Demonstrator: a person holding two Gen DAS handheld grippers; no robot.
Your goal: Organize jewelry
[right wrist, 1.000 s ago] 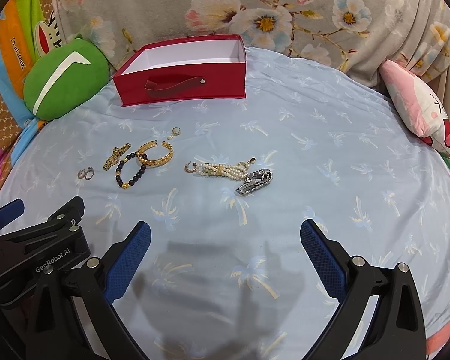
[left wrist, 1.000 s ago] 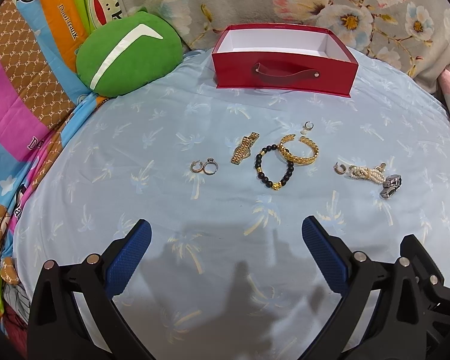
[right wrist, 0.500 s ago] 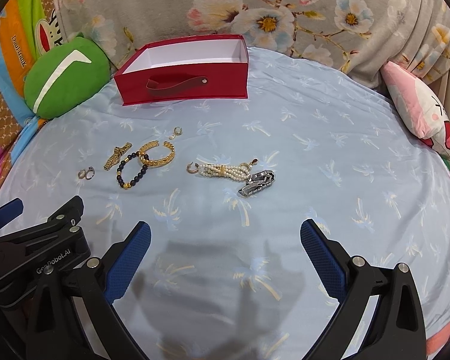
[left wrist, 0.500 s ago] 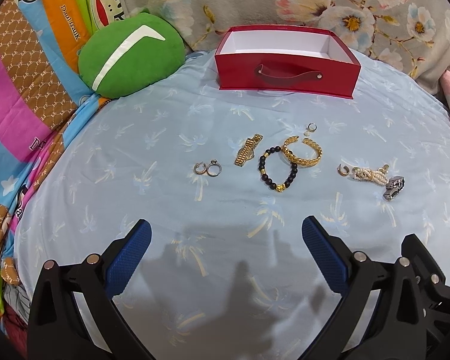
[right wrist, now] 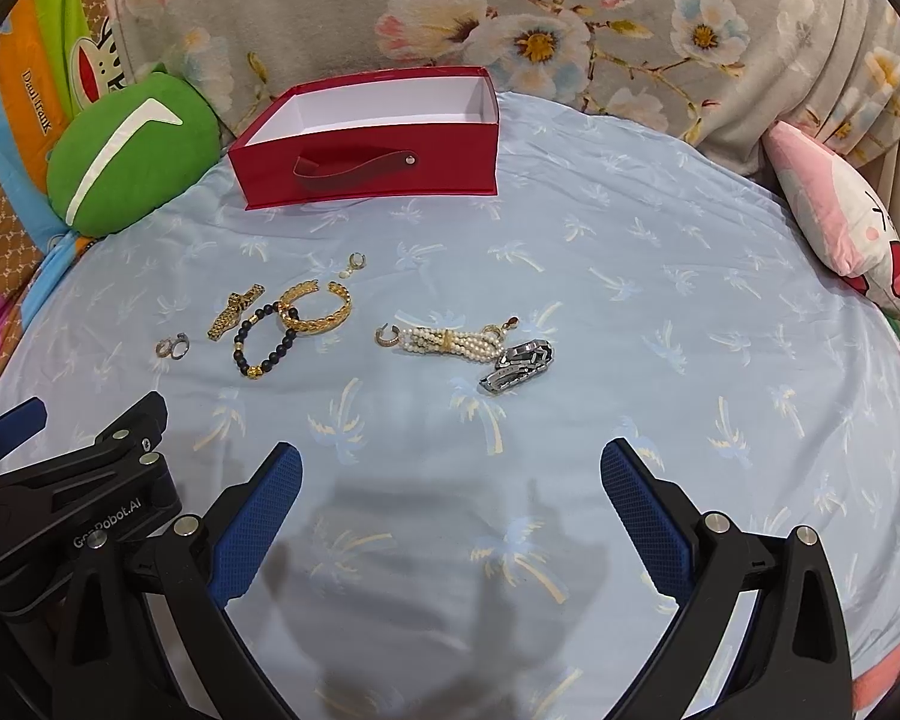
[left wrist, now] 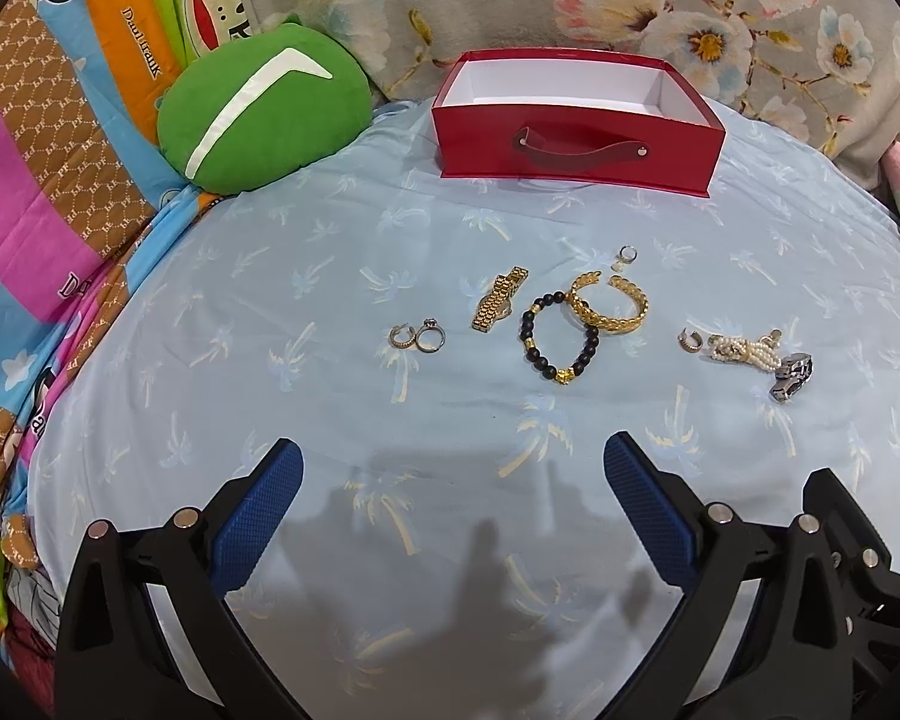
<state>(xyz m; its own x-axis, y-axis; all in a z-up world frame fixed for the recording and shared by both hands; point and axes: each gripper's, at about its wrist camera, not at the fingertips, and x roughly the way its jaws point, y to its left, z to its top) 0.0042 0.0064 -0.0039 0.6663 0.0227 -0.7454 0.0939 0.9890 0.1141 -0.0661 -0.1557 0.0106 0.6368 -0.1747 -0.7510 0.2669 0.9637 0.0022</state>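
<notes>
Jewelry lies in a row on a light blue sheet: two rings (left wrist: 417, 336), a gold watch band (left wrist: 499, 299), a black bead bracelet (left wrist: 558, 339), a gold cuff (left wrist: 609, 303), a small earring (left wrist: 627, 253), a gold hoop (left wrist: 688, 340), a pearl bracelet (right wrist: 450, 341) and a silver watch (right wrist: 519, 365). An open, empty red box (left wrist: 576, 120) stands behind them. My left gripper (left wrist: 453, 480) is open and empty, short of the row. My right gripper (right wrist: 450, 480) is open and empty, near the pearl bracelet and watch.
A green cushion (left wrist: 258, 114) sits left of the box. A pink cushion (right wrist: 840, 222) lies at the right. A floral blanket (right wrist: 510, 18) backs the bed, a colourful quilt (left wrist: 42, 180) covers the left side. The left gripper's body (right wrist: 72, 498) shows in the right wrist view.
Both cameras have drifted slightly, so the jewelry and box sit a little lower and further right in view. Nothing was picked up; both grippers stay open.
</notes>
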